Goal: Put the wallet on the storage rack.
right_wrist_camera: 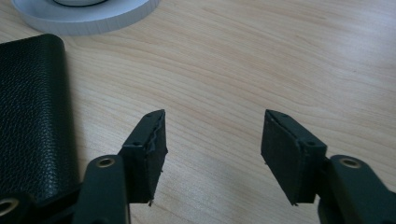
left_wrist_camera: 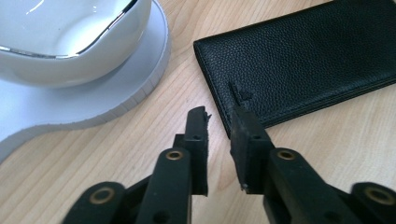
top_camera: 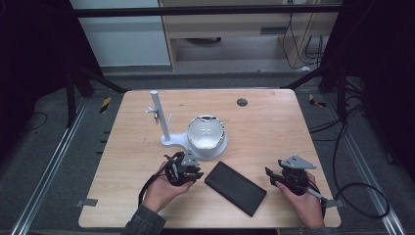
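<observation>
Wallet (top_camera: 235,187) lies flat between my hands, just in front of the white bowl (top_camera: 206,132). Left gripper (left_wrist_camera: 219,122) jaws nearly together, empty, at its near corner, perhaps touching. Right gripper (right_wrist_camera: 212,135) jaws half spread over bare wood. Risk: pads skid off the thin leather edge. Bowl's stand base (left_wrist_camera: 93,105) crowds my left.

Black, white and pale wood

The wallet (top_camera: 235,187) is black with a pebbled leather grain; beside it the bowl (top_camera: 206,132) is glossy white with a thin silver rim, on a matte white stand (top_camera: 169,141) — its post white too. The table (top_camera: 264,132) beneath the wallet is light wood with fine streaked grain, and both grippers' jaws are black.
</observation>
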`<state>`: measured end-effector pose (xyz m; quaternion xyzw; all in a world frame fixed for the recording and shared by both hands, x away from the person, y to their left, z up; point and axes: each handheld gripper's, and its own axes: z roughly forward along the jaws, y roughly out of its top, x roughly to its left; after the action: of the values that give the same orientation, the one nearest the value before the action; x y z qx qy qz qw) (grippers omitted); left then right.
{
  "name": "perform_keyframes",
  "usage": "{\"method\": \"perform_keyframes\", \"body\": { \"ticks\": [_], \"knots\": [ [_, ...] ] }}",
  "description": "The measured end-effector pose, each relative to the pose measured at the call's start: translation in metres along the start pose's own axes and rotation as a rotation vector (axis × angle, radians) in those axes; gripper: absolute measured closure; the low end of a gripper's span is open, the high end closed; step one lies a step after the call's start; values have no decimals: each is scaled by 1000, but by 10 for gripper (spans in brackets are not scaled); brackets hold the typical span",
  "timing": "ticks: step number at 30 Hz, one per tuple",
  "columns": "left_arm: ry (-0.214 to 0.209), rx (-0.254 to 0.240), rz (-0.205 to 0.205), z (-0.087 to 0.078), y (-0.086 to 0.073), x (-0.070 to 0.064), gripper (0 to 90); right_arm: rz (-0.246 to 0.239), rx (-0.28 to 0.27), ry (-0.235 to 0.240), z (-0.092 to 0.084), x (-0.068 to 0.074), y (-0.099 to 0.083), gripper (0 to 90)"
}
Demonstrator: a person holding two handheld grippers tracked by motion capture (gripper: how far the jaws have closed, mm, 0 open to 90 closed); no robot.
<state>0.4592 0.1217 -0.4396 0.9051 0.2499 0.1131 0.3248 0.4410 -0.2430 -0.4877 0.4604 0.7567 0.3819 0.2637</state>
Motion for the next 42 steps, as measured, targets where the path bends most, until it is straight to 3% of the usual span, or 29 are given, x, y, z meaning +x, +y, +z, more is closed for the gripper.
{"method": "perform_keyframes", "body": {
  "ticks": [4,10,19,32,42],
  "knots": [
    [35,34,-17,0,-8,-1,845,2,-8,-10,-1,-3,0,483],
    [9,53,-26,3,-17,0,896,-26,-12,-11,-2,-2,0,571],
    [-5,81,-13,8,-21,-7,899,-54,-13,-5,-2,0,0,589],
    [-5,97,11,10,-22,-14,900,-65,-32,-7,-1,7,3,355],
    [-4,109,25,18,-22,-18,900,-64,-28,-8,-1,7,3,318]
  ]
}}
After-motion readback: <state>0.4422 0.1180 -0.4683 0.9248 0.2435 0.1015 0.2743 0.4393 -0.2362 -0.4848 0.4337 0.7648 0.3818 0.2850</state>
